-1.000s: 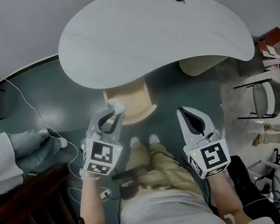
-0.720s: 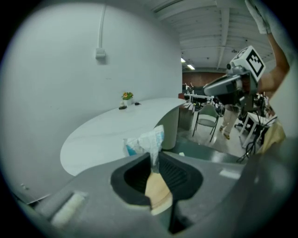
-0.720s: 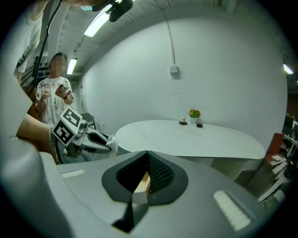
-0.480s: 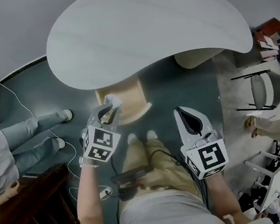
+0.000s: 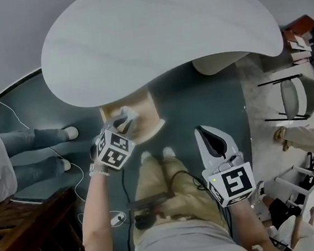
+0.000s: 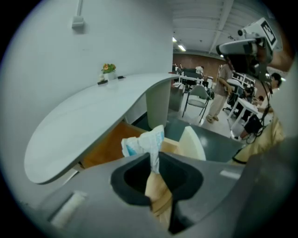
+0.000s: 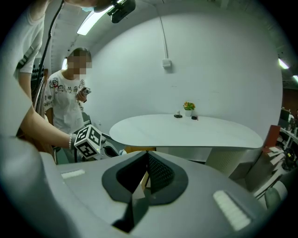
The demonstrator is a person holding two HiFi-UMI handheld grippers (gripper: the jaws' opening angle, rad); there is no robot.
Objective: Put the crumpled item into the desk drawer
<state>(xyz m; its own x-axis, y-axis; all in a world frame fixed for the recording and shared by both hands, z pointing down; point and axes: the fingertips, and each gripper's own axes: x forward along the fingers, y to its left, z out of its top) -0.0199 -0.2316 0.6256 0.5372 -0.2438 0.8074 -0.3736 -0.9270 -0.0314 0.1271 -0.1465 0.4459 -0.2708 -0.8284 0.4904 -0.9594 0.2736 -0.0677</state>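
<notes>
Now L claw grips crumpled item at open drawer; R claw closed.

Two grey handheld grippers: the left gripper and the right gripper. One crumpled white-and-blue paper wad between the left's jaws — one open pale wooden drawer beneath it, one white curved desk ahead.

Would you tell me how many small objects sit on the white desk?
3, clustered at the far edge: a small plant, a dark item left of it, another right of it.
</notes>
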